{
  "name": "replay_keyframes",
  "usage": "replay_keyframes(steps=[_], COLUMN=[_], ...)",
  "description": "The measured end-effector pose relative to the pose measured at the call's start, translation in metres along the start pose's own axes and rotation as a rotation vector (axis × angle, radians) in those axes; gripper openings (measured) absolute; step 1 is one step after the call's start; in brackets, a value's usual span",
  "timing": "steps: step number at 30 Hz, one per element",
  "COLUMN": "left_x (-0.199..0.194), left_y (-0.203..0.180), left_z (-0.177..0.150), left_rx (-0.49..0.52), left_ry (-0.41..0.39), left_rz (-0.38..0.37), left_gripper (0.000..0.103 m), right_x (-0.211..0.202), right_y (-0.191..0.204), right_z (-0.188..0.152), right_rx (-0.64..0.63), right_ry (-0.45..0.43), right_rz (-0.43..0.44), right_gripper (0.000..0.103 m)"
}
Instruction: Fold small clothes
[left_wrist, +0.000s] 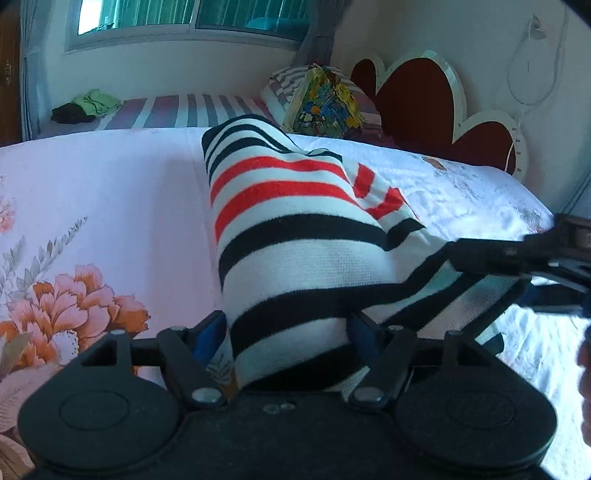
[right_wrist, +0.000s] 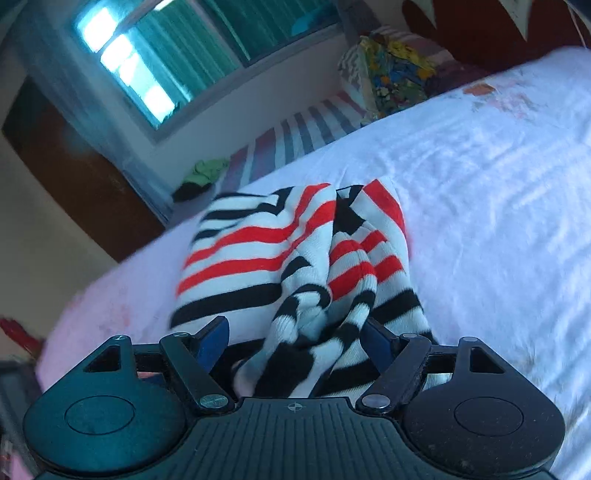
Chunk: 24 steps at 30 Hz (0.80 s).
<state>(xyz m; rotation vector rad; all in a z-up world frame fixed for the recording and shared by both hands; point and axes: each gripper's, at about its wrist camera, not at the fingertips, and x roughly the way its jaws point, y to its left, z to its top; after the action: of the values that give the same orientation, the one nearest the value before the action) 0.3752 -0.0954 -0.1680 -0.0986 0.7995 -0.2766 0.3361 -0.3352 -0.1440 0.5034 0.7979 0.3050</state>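
A small knit garment with white, black and red stripes (left_wrist: 295, 221) lies on the floral bedsheet (left_wrist: 92, 203), its near end lifted. My left gripper (left_wrist: 286, 328) has its blue pads on either side of the near hem and holds it. My right gripper (right_wrist: 295, 332) grips a bunched part of the same garment (right_wrist: 258, 243), with cloth crumpled between its blue pads. In the left wrist view the right gripper (left_wrist: 524, 254) reaches in from the right edge onto the garment's right side.
A striped mattress (left_wrist: 192, 110) with a green and dark clothes pile (left_wrist: 88, 105) lies behind the bed. A colourful bag (left_wrist: 325, 99) and a red heart-shaped headboard (left_wrist: 424, 99) stand at the back right. A window (left_wrist: 192, 18) is on the far wall.
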Motion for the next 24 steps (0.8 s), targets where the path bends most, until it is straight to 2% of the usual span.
replay_keyframes(steps=[5, 6, 7, 8, 10, 11, 13, 15, 18, 20, 22, 24], left_x=[0.002, 0.002, 0.001, 0.002, -0.001, -0.003, -0.006, -0.011, -0.02, -0.016, -0.001, 0.008], left_y=[0.005, 0.006, 0.005, 0.005, 0.005, 0.005, 0.006, 0.004, -0.004, -0.009, -0.009, -0.007], left_z=[-0.002, -0.003, -0.003, -0.002, -0.002, -0.001, 0.0, 0.003, 0.006, 0.005, 0.001, -0.003], left_rx=[0.003, 0.009, 0.02, 0.032, 0.037, 0.034, 0.036, 0.039, 0.05, 0.053, 0.05, 0.044], left_ry=[-0.013, -0.016, -0.021, -0.025, -0.038, -0.045, -0.062, -0.085, -0.114, -0.097, -0.036, -0.004], left_rz=[-0.006, -0.006, -0.004, -0.001, 0.004, 0.005, 0.004, -0.005, -0.015, -0.013, -0.008, -0.003], left_gripper=[0.071, 0.071, 0.071, 0.071, 0.072, 0.072, 0.072, 0.072, 0.072, 0.072, 0.073, 0.073], right_x=[0.031, 0.037, 0.04, 0.043, 0.045, 0.046, 0.04, 0.023, -0.002, 0.004, 0.021, 0.026], right_y=[-0.001, -0.002, -0.002, -0.003, -0.005, -0.005, -0.004, -0.004, -0.008, -0.025, -0.041, -0.048], right_z=[0.007, 0.007, 0.008, 0.011, 0.014, 0.015, 0.019, 0.021, 0.018, 0.014, 0.005, 0.002], right_rx=[-0.051, -0.056, -0.057, -0.054, -0.046, -0.057, -0.068, -0.074, -0.1, -0.079, -0.062, -0.048], right_ry=[0.01, 0.006, 0.0, -0.006, -0.013, -0.012, -0.04, -0.108, -0.19, -0.142, -0.089, -0.077], right_rz=[-0.035, -0.035, -0.038, -0.046, -0.033, -0.033, -0.026, -0.019, -0.055, -0.059, -0.092, -0.098], right_gripper=[0.077, 0.073, 0.052, 0.043, 0.028, 0.027, 0.018, 0.017, 0.016, 0.016, 0.017, 0.018])
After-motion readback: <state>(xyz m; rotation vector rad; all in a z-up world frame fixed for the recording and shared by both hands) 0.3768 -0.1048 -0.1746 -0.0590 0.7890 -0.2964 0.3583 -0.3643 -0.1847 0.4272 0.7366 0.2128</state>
